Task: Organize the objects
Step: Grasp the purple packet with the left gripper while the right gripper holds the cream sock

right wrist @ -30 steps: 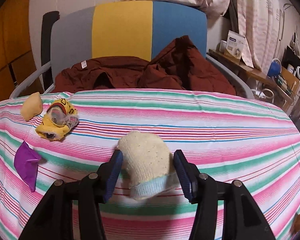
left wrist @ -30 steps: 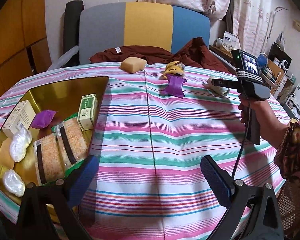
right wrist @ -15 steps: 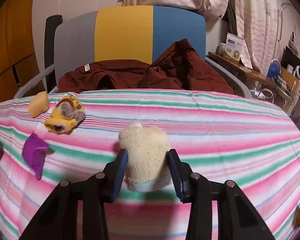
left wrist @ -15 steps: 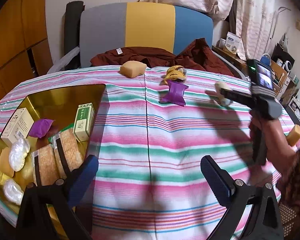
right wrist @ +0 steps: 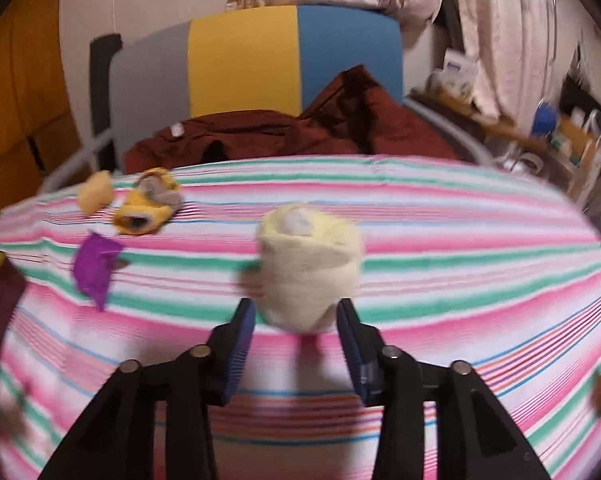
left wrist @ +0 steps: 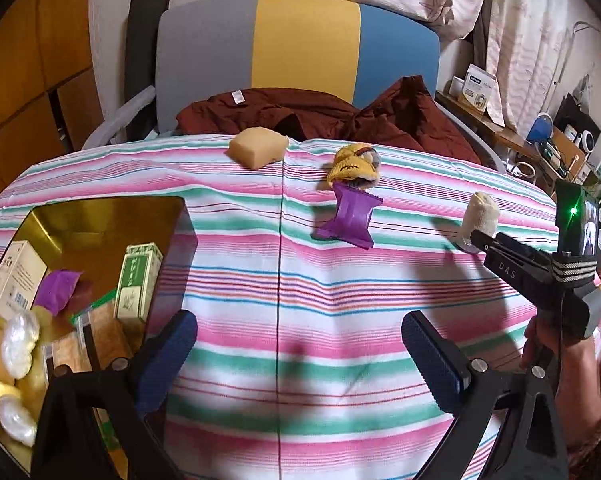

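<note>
Cream knitted sock roll [right wrist: 308, 268] pinched in right claw [right wrist: 296, 320], jaws just eased slightly wider, lifted above counter [left wrist: 340, 300] near right edge. Left claw [left wrist: 300, 356] spread, empty. Gold tray [left wrist: 100, 216] at left edge already loaded. Farther off, purple wrapper [left wrist: 350, 220], yellow sock [left wrist: 354, 162], sponge [left wrist: 258, 152] unsorted.

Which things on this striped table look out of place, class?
Three loose items lie near the far edge, outside the gold tray: a tan sponge, a yellow sock and a purple wrapper. The right gripper holds a cream sock.
</note>
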A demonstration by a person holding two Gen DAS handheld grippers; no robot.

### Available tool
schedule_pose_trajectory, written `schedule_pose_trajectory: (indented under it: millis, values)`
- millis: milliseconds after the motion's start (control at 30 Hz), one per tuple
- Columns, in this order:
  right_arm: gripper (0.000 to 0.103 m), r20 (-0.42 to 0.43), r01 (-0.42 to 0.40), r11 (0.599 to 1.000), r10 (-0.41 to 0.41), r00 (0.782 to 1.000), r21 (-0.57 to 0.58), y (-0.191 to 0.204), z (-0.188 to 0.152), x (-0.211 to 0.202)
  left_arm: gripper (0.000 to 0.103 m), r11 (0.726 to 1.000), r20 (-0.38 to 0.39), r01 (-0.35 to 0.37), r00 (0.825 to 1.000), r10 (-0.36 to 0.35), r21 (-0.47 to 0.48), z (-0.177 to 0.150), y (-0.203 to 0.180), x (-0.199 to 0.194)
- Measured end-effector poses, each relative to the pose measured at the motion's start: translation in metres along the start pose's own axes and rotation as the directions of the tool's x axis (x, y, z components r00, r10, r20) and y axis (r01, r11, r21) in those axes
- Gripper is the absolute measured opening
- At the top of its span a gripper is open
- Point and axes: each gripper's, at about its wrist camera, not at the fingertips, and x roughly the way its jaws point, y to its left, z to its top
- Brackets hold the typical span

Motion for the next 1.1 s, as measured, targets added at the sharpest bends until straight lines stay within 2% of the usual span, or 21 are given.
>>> schedule_pose_trajectory:
  millis: [67, 167, 267, 333, 367, 500, 567, 700, 900, 1000, 1100]
  values:
    - [0.047, -0.004, 0.005, 1.000, -0.005, 1.000, 0.021, -0.007, 0.003, 0.002, 0.103, 1.000, 0.005, -0.010, 1.000, 0.010, -0.003, 0.002, 0.001, 0.001]
    - [0.052, 0.016, -0.055, 0.993, 0.054, 0.998, 0.105, -0.019, 0.013, 0.004, 0.103, 1.000, -0.004, -0.011, 1.000, 0.011, -0.013, 0.004, 0.003, 0.006]
    - [0.056, 0.018, -0.090, 0.989, 0.089, 0.996, 0.118, -0.023, 0.027, 0.014, 0.103, 1.000, -0.022, -0.011, 1.000, 0.010, -0.020, 0.007, 0.005, 0.014]
    - [0.061, 0.000, -0.093, 0.992, 0.093, 0.996, 0.091, -0.019, 0.034, 0.026, 0.103, 0.999, -0.023, -0.020, 1.000, 0.019, -0.028, 0.009, 0.007, 0.016]
    - [0.063, -0.036, -0.063, 0.996, 0.066, 0.997, 0.066, -0.014, 0.038, 0.036, 0.103, 0.999, -0.024, -0.017, 1.000, 0.016, -0.032, 0.010, 0.007, 0.017]
    - [0.063, -0.082, -0.009, 0.998, 0.013, 0.997, 0.054, -0.011, 0.041, 0.059, 0.103, 0.999, -0.032, -0.020, 0.999, 0.018, -0.045, 0.015, 0.007, 0.022]
    - [0.060, -0.079, -0.030, 0.995, 0.038, 0.996, 0.099, -0.017, 0.037, 0.063, 0.103, 0.999, -0.037, -0.016, 0.999, 0.014, -0.044, 0.018, 0.006, 0.026]
    - [0.055, -0.065, -0.081, 0.981, 0.094, 0.993, 0.174, -0.028, 0.026, 0.053, 0.103, 0.999, -0.042, -0.017, 0.999, 0.016, -0.030, 0.025, 0.000, 0.037]
    - [0.054, -0.058, -0.071, 0.985, 0.080, 0.995, 0.154, -0.014, -0.009, 0.014, 0.103, 1.000, -0.060, -0.023, 0.998, 0.022, -0.020, 0.044, -0.013, 0.070]
    - [0.055, -0.039, -0.069, 0.982, 0.077, 0.996, 0.175, -0.009, -0.025, -0.003, 0.103, 0.999, -0.065, -0.024, 0.998, 0.026, 0.028, 0.055, -0.024, 0.089]
    - [0.055, -0.018, -0.029, 0.984, 0.033, 0.999, 0.174, -0.004, -0.032, -0.012, 0.103, 0.995, -0.047, -0.035, 0.998, 0.039, 0.089, 0.064, -0.035, 0.105]
